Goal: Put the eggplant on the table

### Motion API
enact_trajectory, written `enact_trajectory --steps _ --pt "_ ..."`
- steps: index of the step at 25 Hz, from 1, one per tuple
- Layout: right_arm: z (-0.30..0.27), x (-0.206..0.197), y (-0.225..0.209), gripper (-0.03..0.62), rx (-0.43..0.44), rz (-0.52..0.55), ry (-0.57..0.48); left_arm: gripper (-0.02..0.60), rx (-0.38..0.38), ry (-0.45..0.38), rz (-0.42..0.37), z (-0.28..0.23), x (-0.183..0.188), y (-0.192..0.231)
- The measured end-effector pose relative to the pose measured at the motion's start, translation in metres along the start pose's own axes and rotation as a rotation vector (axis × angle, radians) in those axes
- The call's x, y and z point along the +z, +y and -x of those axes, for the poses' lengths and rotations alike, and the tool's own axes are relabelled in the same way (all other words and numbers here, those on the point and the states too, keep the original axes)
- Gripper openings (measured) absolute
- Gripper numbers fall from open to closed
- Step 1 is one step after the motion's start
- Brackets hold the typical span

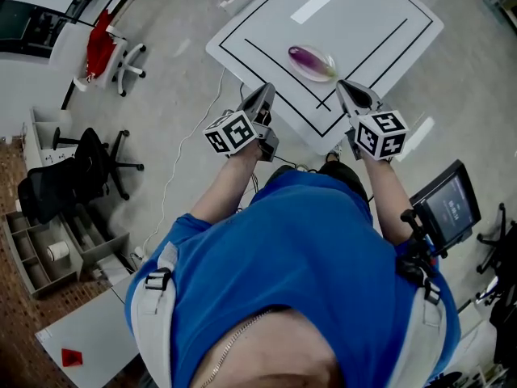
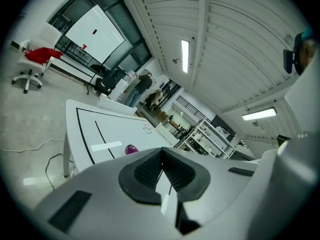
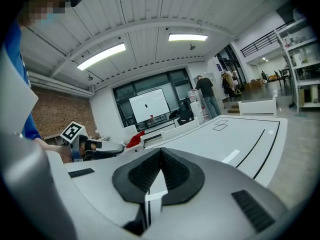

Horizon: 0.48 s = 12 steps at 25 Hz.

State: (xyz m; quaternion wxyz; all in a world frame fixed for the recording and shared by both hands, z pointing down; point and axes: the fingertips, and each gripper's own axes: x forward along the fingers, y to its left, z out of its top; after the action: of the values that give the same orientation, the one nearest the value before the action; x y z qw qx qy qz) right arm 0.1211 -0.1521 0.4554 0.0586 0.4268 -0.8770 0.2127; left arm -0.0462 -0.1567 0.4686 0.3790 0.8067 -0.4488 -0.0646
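The eggplant point(image 1: 311, 61), purple with a pale green end, lies on the white table point(image 1: 380, 23) inside its black lines, near the front corner. My left gripper point(image 1: 266, 90) is shut and empty, held just short of the table's near edge, left of the eggplant. My right gripper point(image 1: 345, 86) is also shut and empty, close to the eggplant's right end. In the left gripper view the jaws point(image 2: 161, 156) meet with nothing between them, and the eggplant point(image 2: 131, 149) peeks out just past them. In the right gripper view the closed jaws point(image 3: 161, 154) point across the table point(image 3: 225, 139).
A strip of white tape point(image 1: 321, 0) lies farther back on the table. A white chair with red cloth point(image 1: 109, 51) and a black office chair point(image 1: 81, 172) stand at the left, above open drawers point(image 1: 40, 249). A monitor on a stand point(image 1: 448, 204) is at the right.
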Motion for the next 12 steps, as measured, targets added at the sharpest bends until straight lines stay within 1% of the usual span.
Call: enact_trajectory --steps 5,9,12 --pt "0.005 0.0 -0.003 0.002 -0.011 -0.004 -0.024 0.008 -0.004 -0.008 -0.032 -0.002 0.002 0.0" --pt "0.04 -0.003 0.043 0.002 -0.031 0.008 -0.042 0.008 -0.026 -0.01 -0.047 0.047 -0.003 -0.018" --pt "0.047 0.001 0.052 0.002 -0.037 0.014 -0.052 0.008 -0.033 -0.011 -0.051 0.056 -0.002 -0.024"
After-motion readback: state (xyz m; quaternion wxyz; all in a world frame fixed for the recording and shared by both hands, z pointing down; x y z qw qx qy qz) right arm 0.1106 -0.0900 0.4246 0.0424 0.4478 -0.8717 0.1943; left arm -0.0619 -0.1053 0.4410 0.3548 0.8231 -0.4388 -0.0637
